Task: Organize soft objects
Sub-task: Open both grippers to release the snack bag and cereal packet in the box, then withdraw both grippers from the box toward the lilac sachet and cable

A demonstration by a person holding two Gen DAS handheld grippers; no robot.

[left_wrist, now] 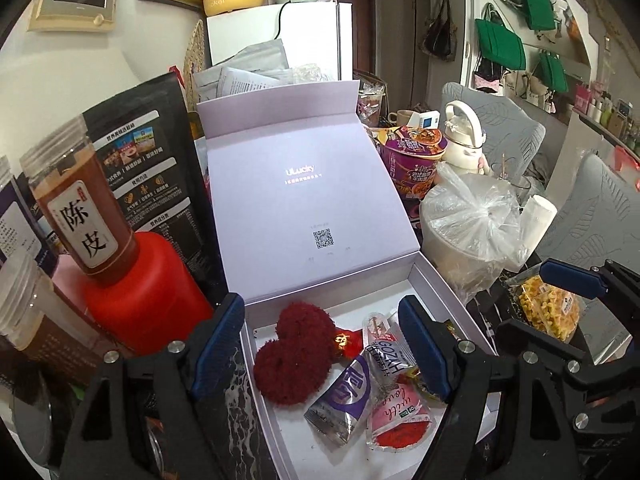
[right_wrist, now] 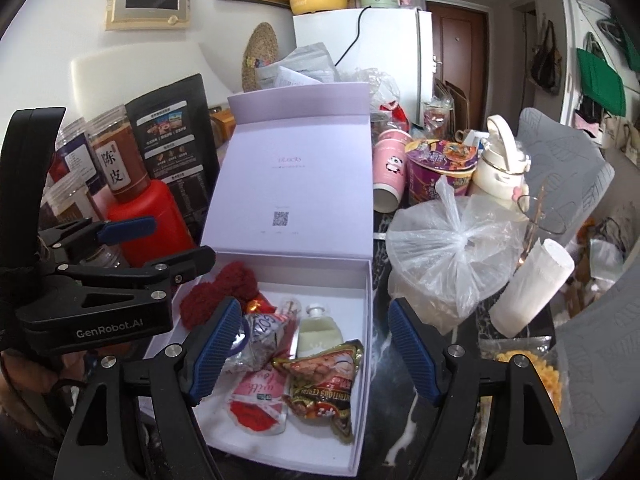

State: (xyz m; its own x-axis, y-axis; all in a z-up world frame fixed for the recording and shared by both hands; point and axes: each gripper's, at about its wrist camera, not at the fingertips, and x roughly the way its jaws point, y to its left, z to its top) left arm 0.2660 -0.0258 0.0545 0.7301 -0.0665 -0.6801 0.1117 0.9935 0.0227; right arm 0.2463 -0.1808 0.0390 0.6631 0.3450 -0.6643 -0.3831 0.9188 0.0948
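An open lilac gift box [left_wrist: 434, 280] [right_wrist: 362, 320] stands on the dark marble table with its lid [right_wrist: 296, 184] up. Inside lie a red fuzzy piece [left_wrist: 294, 354] [right_wrist: 218, 292], a silver-purple snack pouch [left_wrist: 346, 398] [right_wrist: 260, 340], a pink pouch [left_wrist: 396, 416] [right_wrist: 258, 404], a small white pouch [right_wrist: 318, 332] and a red-brown cereal packet [right_wrist: 324, 388]. My left gripper [left_wrist: 322, 348] is open and empty above the box's left side. My right gripper [right_wrist: 314, 350] is open and empty above the box's front.
A red canister [left_wrist: 148, 292] with a brown jar [left_wrist: 76, 196] on it and a black bag [left_wrist: 148, 168] stand left of the box. A knotted plastic bag over a tub [right_wrist: 452, 256], a white roll [right_wrist: 532, 288], noodle cup [right_wrist: 440, 168] and yellow snack bag [left_wrist: 550, 308] lie right.
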